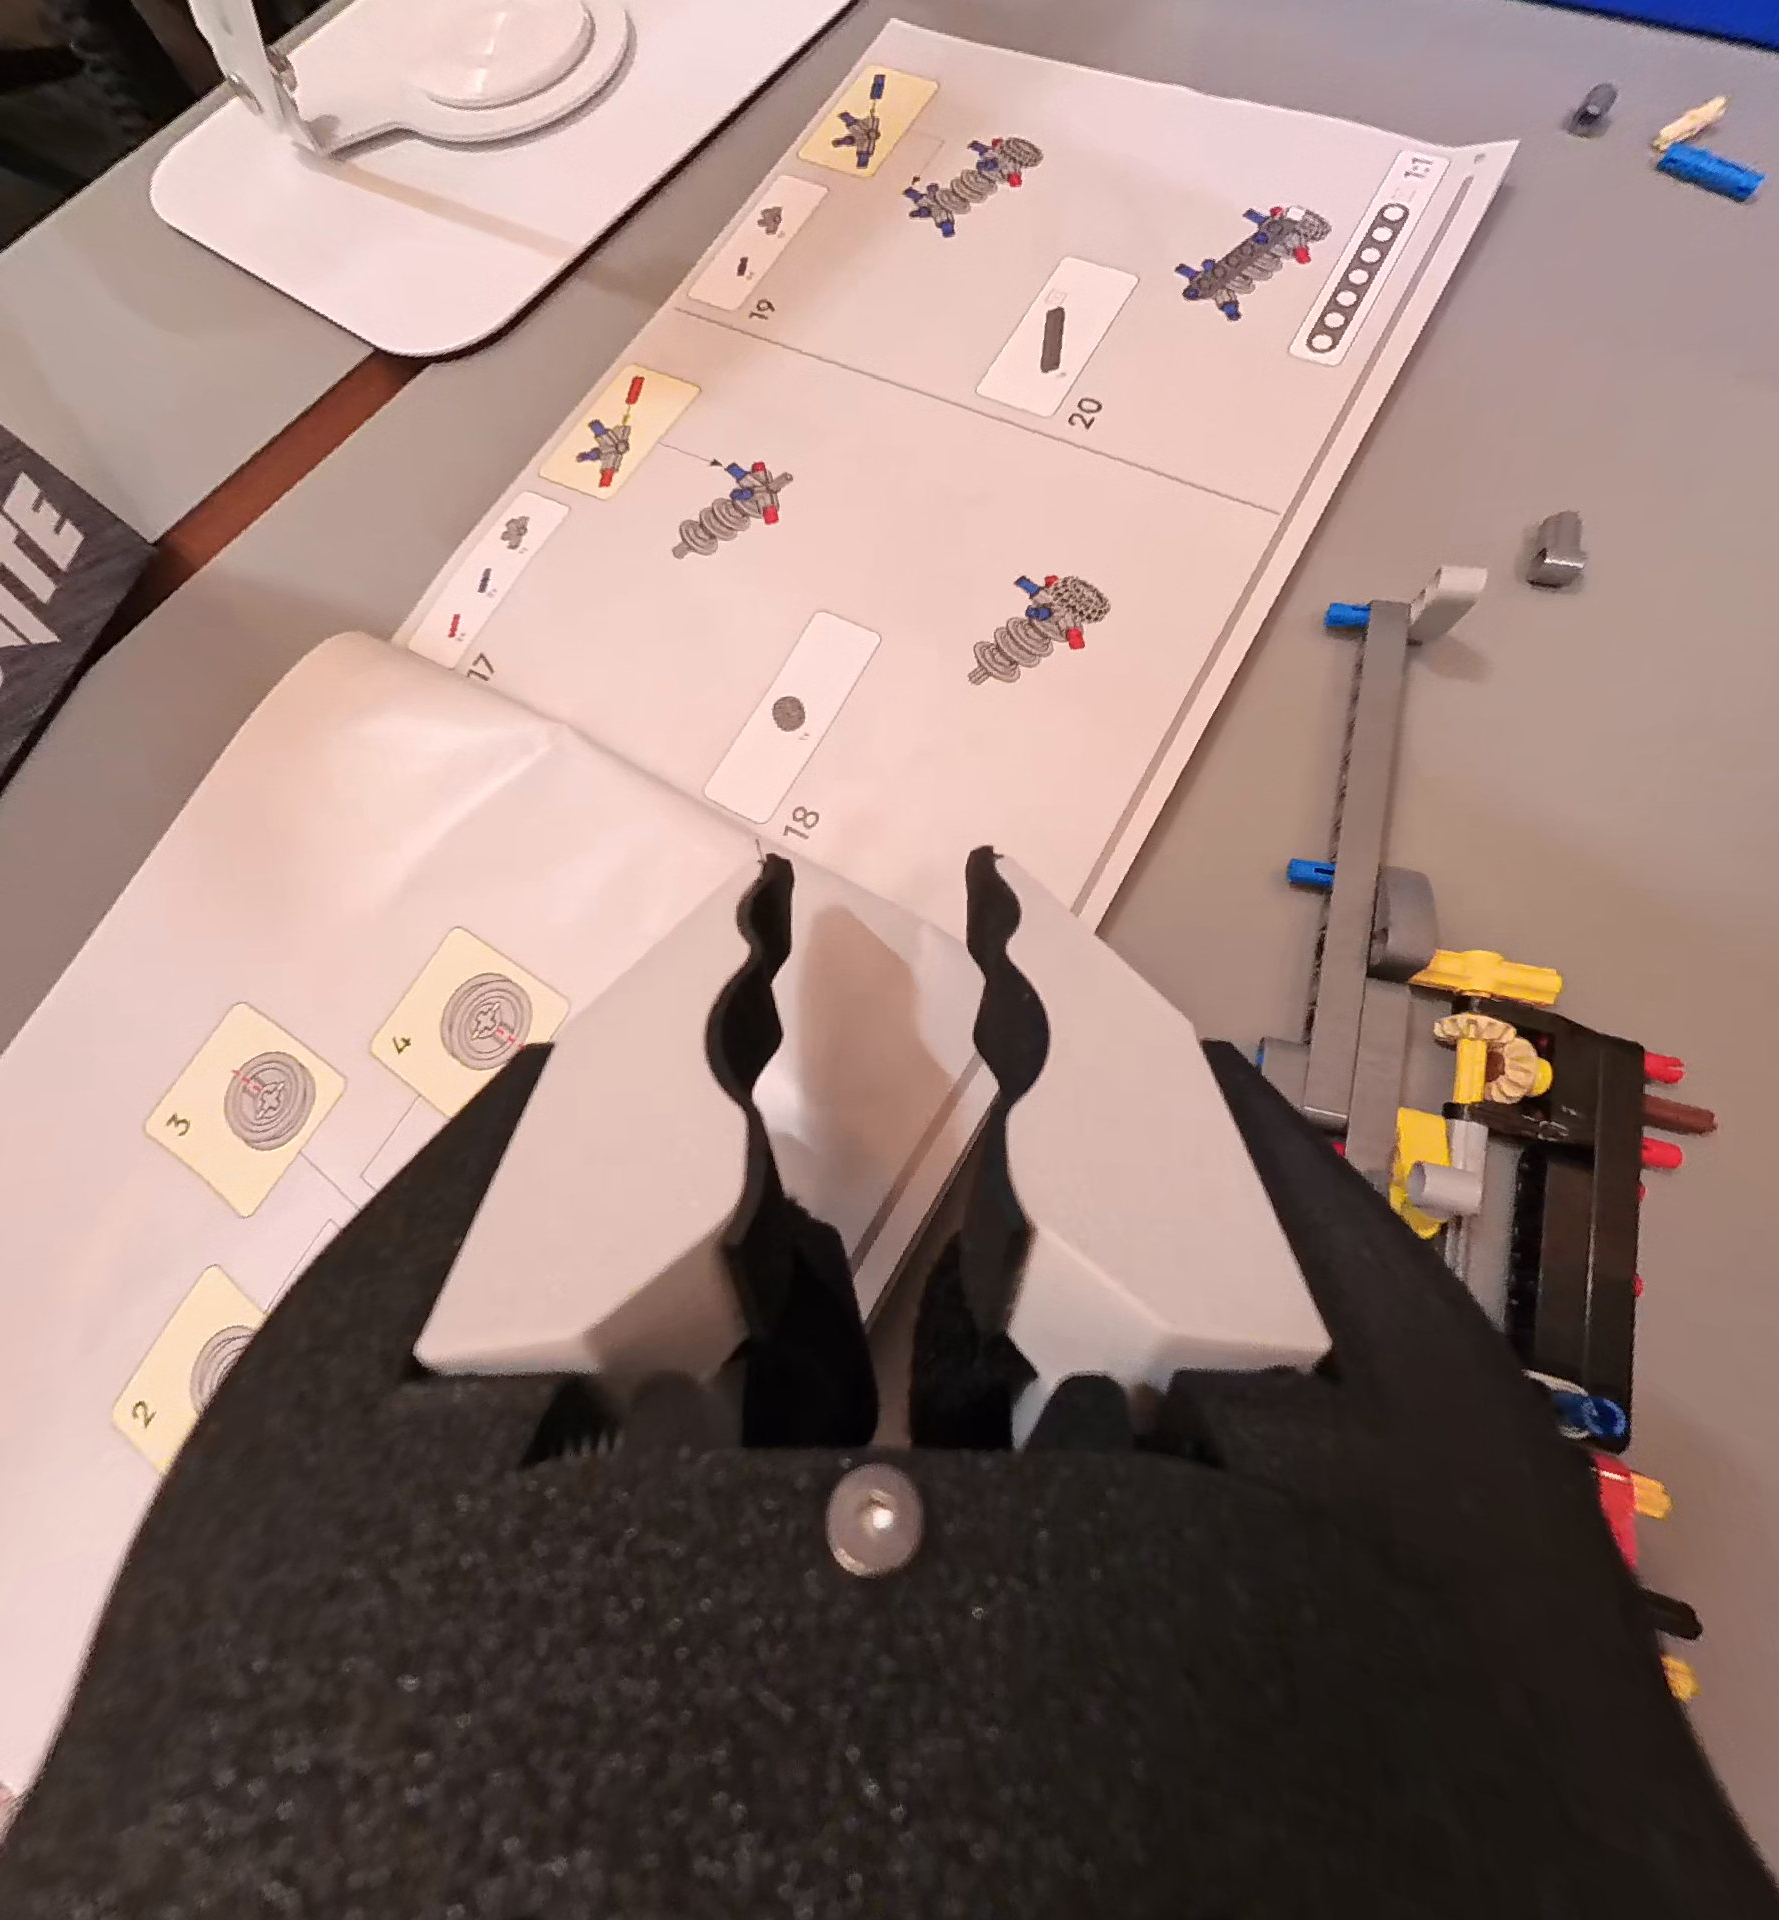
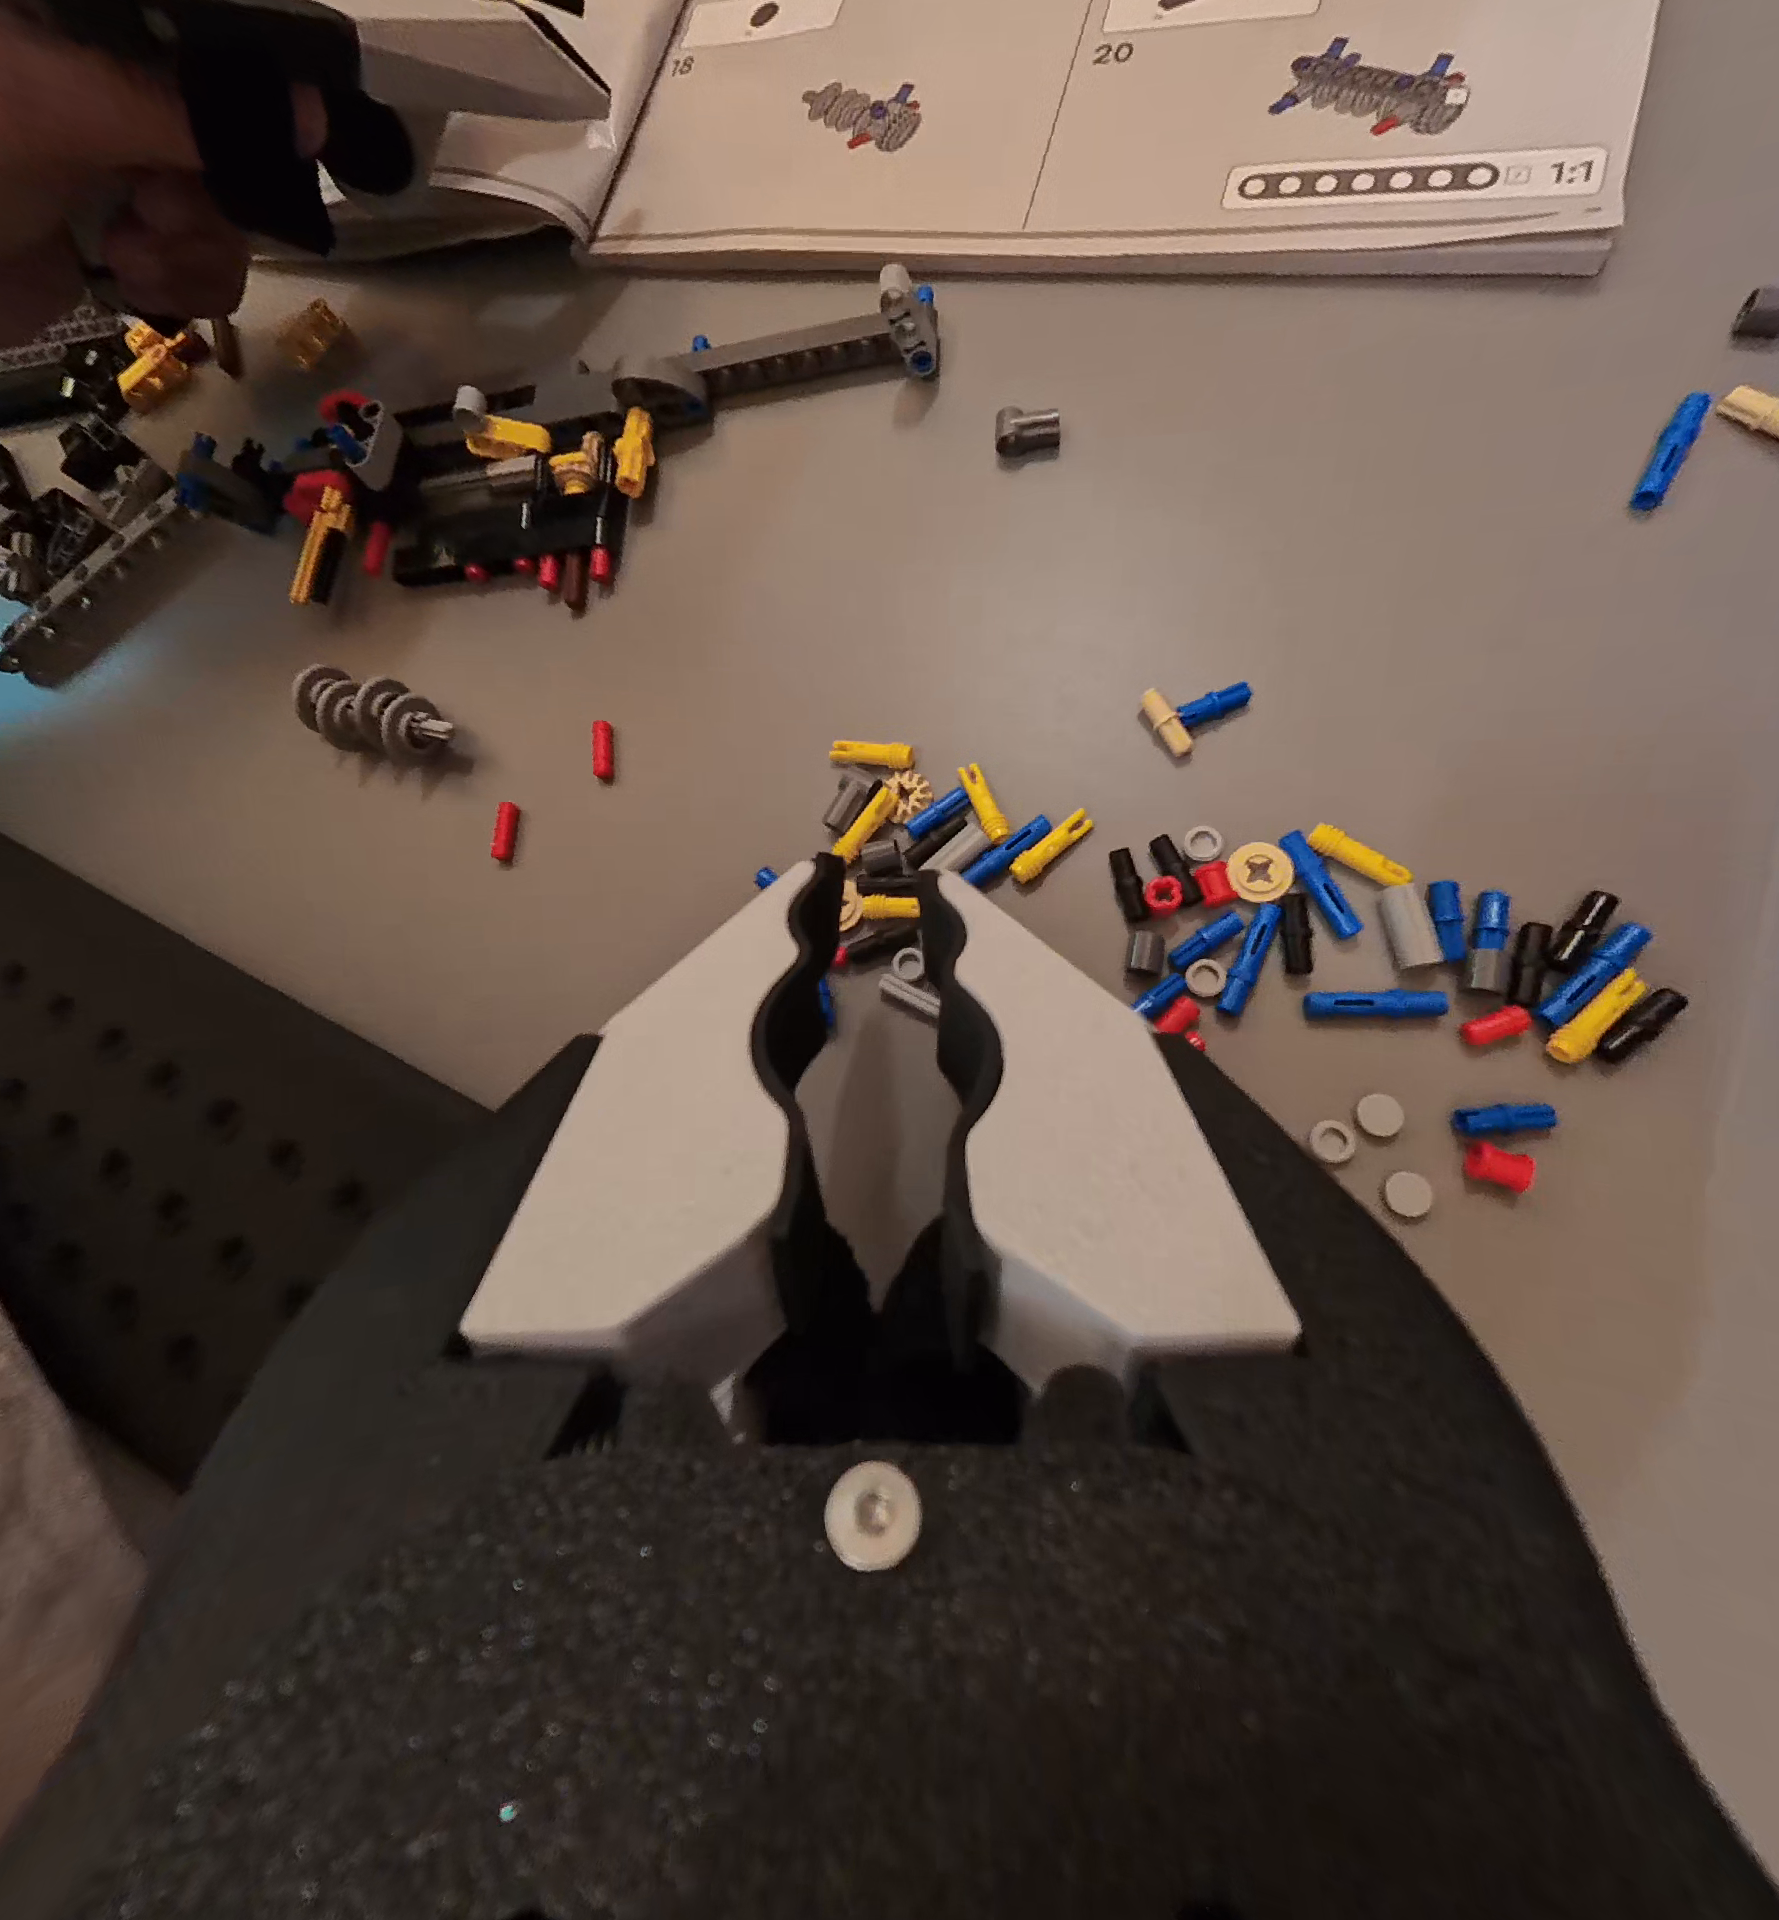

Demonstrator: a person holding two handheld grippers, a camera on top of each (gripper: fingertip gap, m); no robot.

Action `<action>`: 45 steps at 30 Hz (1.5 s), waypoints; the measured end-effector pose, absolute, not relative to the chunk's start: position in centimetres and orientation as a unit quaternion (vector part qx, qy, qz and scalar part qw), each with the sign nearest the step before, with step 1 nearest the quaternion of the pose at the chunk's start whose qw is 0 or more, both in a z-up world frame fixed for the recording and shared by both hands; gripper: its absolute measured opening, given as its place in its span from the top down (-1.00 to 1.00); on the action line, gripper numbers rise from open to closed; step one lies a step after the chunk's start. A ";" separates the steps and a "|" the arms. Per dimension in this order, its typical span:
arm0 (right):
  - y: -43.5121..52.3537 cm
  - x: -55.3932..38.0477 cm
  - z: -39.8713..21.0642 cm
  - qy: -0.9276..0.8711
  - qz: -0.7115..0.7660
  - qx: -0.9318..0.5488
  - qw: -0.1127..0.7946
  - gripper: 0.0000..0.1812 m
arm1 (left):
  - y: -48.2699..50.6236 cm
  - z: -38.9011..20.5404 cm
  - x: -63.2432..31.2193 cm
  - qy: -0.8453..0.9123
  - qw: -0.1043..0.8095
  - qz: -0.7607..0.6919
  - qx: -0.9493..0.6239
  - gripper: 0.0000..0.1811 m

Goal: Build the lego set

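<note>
Judging from the parts on the grey table (image 2: 1280, 540), the build stands at an early-to-middle stage, with one frame assembled and most small parts loose. Taking the open instruction booklet (image 1: 968, 582) as landmark: the partly built frame (image 1: 1487, 1143), made of grey and black beams with yellow connectors, a tan gear and red and blue pins, lies just beside the booklet's long edge, on the side away from the white stand base (image 1: 365, 229). In the right wrist view the same frame (image 2: 511, 468) lies below the booklet (image 2: 1124, 135), and a small grey worm-like stack of discs on an axle (image 2: 371, 712) lies farther from the booklet than the frame; it resembles the sub-assembly drawn on the open pages and appears unfinished. Two loose red pins (image 2: 602, 750) lie near it. A scattered pile of loose pins and bushes (image 2: 1384, 935) lies well apart from the booklet. The left gripper (image 1: 880, 873) hovers over the booklet's near edge with its jaws apart and nothing between them. The right gripper (image 2: 877, 883) has its tips at the edge of a smaller cluster of pins (image 2: 926, 821), jaws apart, nothing clamped. Remaining work is judged to be selecting pins, completing the disc sub-assembly and joining it to the frame
</note>
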State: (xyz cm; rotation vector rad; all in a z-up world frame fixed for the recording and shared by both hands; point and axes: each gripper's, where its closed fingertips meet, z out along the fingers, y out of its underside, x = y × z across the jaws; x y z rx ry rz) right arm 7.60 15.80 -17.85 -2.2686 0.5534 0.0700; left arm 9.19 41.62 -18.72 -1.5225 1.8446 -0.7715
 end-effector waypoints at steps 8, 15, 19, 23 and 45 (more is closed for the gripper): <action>16.6 7.4 -16.5 0.219 0.050 -0.871 0.436 0.86 | 41.4 -18.6 9.2 0.700 0.310 -0.292 -0.573 0.65; 14.4 10.6 -15.7 0.250 0.043 -0.858 0.446 0.60 | 41.4 -18.5 9.2 0.702 0.312 -0.290 -0.571 0.64; 11.3 14.3 -17.1 0.268 -0.083 -0.884 0.375 0.68 | 41.4 -18.8 9.2 0.704 0.311 -0.286 -0.571 0.64; 9.8 16.2 -18.3 0.271 -0.135 -0.892 0.336 0.76 | 41.4 -18.7 9.2 0.705 0.313 -0.284 -0.570 0.65; 17.6 15.5 -20.9 0.229 -0.050 -0.908 0.347 0.82 | 41.7 -19.1 9.1 0.707 0.310 -0.278 -0.572 0.65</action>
